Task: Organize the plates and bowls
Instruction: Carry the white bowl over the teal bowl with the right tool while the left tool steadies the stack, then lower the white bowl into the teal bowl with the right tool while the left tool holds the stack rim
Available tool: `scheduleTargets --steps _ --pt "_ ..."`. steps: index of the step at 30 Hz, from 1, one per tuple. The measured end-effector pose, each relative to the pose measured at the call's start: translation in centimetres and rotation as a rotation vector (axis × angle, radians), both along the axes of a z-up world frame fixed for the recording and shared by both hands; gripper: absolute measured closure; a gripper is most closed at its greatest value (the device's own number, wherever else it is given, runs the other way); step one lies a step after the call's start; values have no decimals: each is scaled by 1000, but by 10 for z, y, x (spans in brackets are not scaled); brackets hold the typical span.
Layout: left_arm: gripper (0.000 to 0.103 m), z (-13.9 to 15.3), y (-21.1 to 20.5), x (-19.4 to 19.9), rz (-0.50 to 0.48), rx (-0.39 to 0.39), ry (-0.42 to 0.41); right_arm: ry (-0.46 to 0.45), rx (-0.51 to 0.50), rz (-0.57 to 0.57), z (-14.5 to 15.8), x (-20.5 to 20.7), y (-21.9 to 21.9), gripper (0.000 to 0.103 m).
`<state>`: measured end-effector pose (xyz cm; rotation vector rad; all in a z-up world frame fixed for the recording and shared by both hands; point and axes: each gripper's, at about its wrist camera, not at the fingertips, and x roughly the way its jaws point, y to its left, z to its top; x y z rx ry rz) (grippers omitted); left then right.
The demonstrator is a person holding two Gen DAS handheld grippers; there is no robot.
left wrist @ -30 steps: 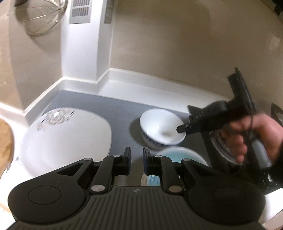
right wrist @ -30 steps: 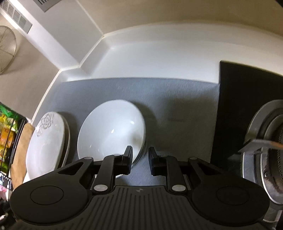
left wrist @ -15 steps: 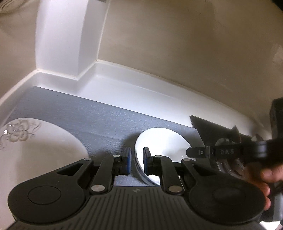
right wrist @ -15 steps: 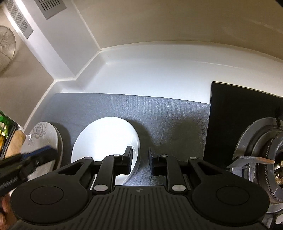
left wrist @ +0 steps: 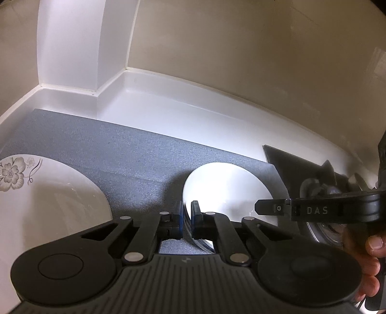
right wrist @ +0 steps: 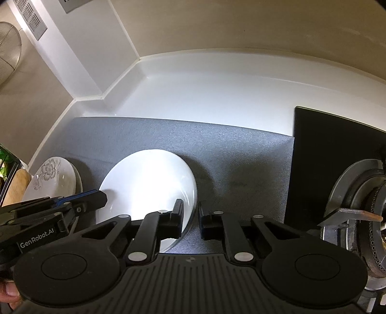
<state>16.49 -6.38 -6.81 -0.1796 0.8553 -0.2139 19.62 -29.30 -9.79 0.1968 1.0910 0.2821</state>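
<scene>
I see a glossy white bowl (right wrist: 147, 183), round and deep, sitting on a grey woven mat (left wrist: 120, 149) in the middle of a smooth white bench (right wrist: 217, 91). My left tool (left wrist: 185, 210) is clenched on the bowl's left rim. Its blue pads (left wrist: 179, 217) have just drawn together with the thin edge caught between them. My right tool (right wrist: 190, 207) straddles the opposite rim, one finger inside the bowl and one outside. Its jaws have just been narrowing, but a sliver of mat shows between the outer finger and the bowl, so it is not yet gripping. Just left of the bowl and apart from it lies a wide white plate (left wrist: 48, 205) printed with grey flowers; it seems to rest on another plate. To the right, touching the mat's edge, is a flat black glass hob (right wrist: 325, 149) carrying a round metal gas burner (right wrist: 357, 205) with a rusty pan support. A person's hand (left wrist: 369, 265) holds the right tool's grip. Behind the bench rise a matte beige wall and a white corner column with a slotted vent grille (right wrist: 31, 19). A wire mesh strainer (right wrist: 7, 50) hangs at far left.
</scene>
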Motion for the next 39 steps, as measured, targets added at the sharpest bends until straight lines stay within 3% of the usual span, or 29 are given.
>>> scheduleTargets --steps 11,17,27,39 --pt "98 5 1 -5 7 -3 -24 -15 6 -16 0 -4 -3 96" --pt "98 29 7 -17 23 -20 -72 -58 14 -10 25 -8 -2 95" --pt "98 89 6 -65 15 -31 -139 -107 32 21 86 -38 -6 96" --pt "98 90 6 -129 18 -32 -90 -31 54 27 96 -98 -2 95"
